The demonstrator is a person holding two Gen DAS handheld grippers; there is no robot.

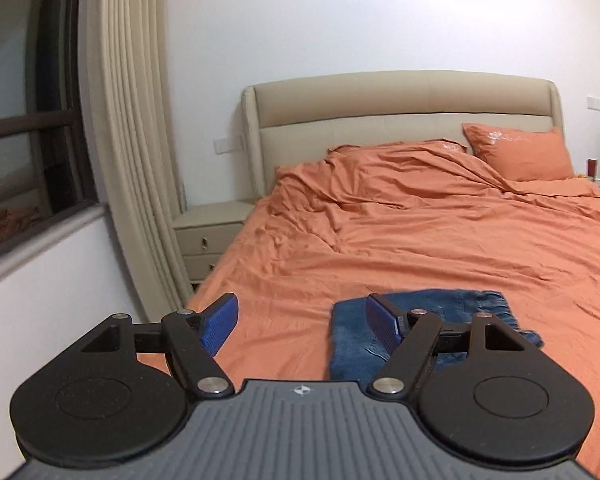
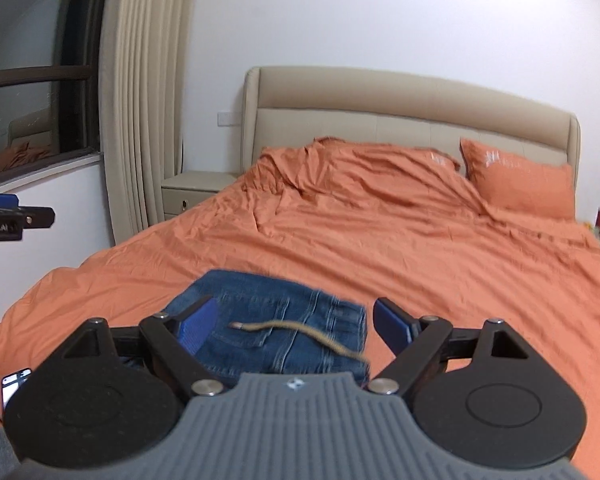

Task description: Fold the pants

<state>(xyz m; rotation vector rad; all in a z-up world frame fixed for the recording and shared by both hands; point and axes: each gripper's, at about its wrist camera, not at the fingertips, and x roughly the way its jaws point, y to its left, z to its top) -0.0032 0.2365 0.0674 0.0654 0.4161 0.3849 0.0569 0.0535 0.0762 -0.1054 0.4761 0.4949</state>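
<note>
While I hold both tools above the orange-sheeted bed (image 1: 420,240), my left hand-held gripper (image 1: 302,320) is spread wide with nothing between its blue pads; the folded blue denim pants (image 2: 276,328) lie on the bed's near end, under my right hand-held gripper (image 2: 296,328), equally spread.

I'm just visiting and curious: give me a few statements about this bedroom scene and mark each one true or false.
1. The jeans lie folded on the bed. True.
2. The right gripper clamps the jeans. False: its jaws stand open, holding nothing.
3. A tan cord lies across the jeans. True.
4. The bedding is green. False: it is orange.
5. The left gripper holds the pillow. False: it is open and empty; the pillow lies by the headboard.
</note>
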